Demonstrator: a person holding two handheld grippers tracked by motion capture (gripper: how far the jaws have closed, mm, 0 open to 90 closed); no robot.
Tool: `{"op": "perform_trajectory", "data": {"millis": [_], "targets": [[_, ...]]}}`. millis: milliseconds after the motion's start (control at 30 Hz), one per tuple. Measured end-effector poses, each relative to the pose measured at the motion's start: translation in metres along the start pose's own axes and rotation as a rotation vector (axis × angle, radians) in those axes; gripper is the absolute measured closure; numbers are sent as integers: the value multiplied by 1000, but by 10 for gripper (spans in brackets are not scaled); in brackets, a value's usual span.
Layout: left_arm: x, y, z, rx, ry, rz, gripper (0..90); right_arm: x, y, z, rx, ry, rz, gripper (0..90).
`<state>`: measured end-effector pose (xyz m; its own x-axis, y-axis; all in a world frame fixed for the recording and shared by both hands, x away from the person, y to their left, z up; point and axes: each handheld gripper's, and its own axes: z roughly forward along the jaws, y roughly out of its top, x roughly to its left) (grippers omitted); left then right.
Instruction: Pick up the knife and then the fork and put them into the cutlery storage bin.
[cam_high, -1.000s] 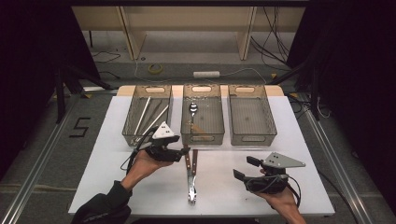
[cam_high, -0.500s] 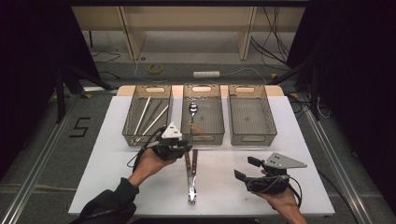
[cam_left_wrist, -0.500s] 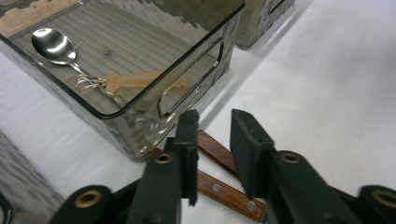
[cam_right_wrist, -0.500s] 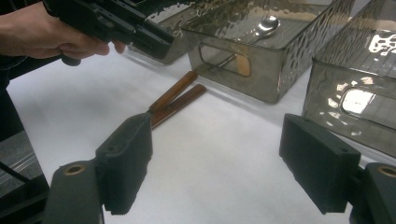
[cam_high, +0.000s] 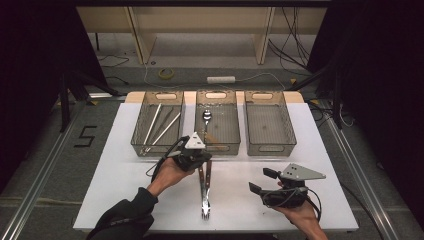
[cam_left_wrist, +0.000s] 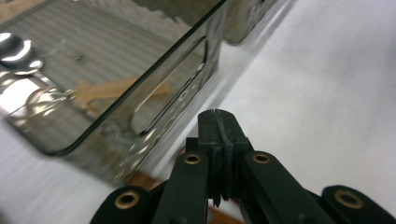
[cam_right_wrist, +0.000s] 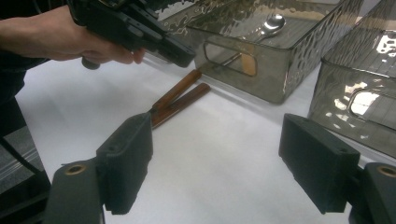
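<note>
We wear a dark sleeve (cam_high: 122, 220) on our left; our black two-jaw grippers carry brass-coloured screws (cam_left_wrist: 193, 159), grey three-cornered plates (cam_high: 195, 142) and black cables (cam_high: 162, 161).

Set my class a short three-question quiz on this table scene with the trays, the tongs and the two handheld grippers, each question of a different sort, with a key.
1. True or false: the spoon lies in the middle tray.
2. Which gripper has its jaws closed together? A) left gripper B) right gripper C) both
3. Fill in: the tongs lie on the white table with their wooden handles pointing toward the ____ tray.

Key:
1. True; the bowl of the spoon shines near the tray's far end.
2. A; in the left gripper view the jaws meet with nothing between them, while the right gripper's jaws stand wide apart.
3. Middle.
</note>
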<state>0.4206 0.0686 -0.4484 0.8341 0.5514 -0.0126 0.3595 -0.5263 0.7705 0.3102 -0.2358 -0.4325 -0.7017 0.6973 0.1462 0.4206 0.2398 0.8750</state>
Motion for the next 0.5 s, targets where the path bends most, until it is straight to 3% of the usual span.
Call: {"op": "perform_trajectory", "data": {"millis": [100,500], "targets": [[-5,3,8,33,13,33,889,0,0,0,-3,1,1,271],[-5,-4,23,73,-9,37,889,2,0,1,10,3,-8,272]]}}
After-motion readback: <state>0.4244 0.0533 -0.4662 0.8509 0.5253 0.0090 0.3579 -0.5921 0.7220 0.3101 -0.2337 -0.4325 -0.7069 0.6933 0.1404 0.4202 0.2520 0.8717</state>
